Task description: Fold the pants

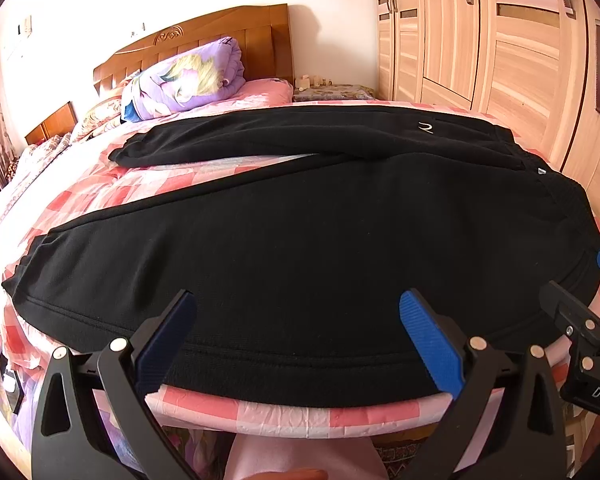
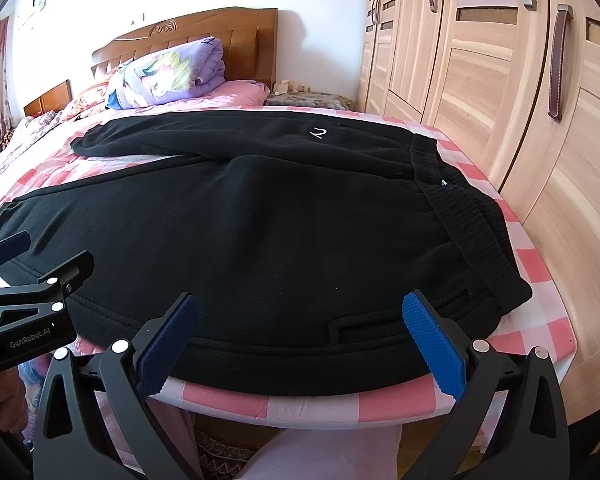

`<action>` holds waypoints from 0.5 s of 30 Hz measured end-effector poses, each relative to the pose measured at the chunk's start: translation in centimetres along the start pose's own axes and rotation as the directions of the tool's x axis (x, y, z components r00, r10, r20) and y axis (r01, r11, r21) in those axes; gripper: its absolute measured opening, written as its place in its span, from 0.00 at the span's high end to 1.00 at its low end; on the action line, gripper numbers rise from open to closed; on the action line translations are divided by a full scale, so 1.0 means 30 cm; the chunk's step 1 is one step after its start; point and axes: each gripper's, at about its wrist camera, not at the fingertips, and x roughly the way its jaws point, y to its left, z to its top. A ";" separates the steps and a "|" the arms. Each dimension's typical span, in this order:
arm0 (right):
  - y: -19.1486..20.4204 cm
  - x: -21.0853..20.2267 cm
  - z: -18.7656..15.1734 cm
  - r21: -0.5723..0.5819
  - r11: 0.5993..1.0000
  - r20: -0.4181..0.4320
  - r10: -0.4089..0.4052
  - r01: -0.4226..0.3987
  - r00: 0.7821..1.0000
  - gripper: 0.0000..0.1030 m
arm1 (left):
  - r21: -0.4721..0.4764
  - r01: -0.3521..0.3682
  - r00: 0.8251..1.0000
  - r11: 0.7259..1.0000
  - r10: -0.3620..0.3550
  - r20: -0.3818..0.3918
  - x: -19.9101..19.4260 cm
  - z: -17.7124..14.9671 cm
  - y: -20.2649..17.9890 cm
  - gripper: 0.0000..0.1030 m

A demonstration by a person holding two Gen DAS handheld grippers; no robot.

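One pair of black pants lies flat on the bed, its long axis running left to right across both grippers: waistband toward the wardrobe on the right, cuffs on the left. The two legs spread apart in a V, the near leg along the bed's front edge, the far leg toward the headboard. The left gripper hovers spread wide over the near leg's outer seam, gripping nothing. The right gripper is likewise spread and empty, over the hip by a pocket slit, so it is the nearer one to the waistband, the left nearer the cuff. I judge the near edge must go away from both, over the far leg. One rolled quilt rests by the headboard
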 end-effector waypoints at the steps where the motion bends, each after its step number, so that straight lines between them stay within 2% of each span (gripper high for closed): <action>1: 0.000 0.000 -0.001 0.000 1.000 0.000 0.000 0.000 1.000 0.04 | 0.000 0.000 1.000 1.000 0.000 -0.001 0.001 0.002 -0.002 0.01; 12: 0.012 0.006 -0.008 0.003 1.000 -0.009 0.004 -0.004 1.000 0.04 | 0.003 -0.001 1.000 1.000 0.001 -0.004 0.000 -0.007 0.029 0.01; 15: 0.013 0.006 -0.009 0.004 1.000 -0.011 0.005 -0.005 1.000 0.04 | 0.005 -0.002 1.000 1.000 0.002 -0.004 0.003 -0.004 0.003 0.01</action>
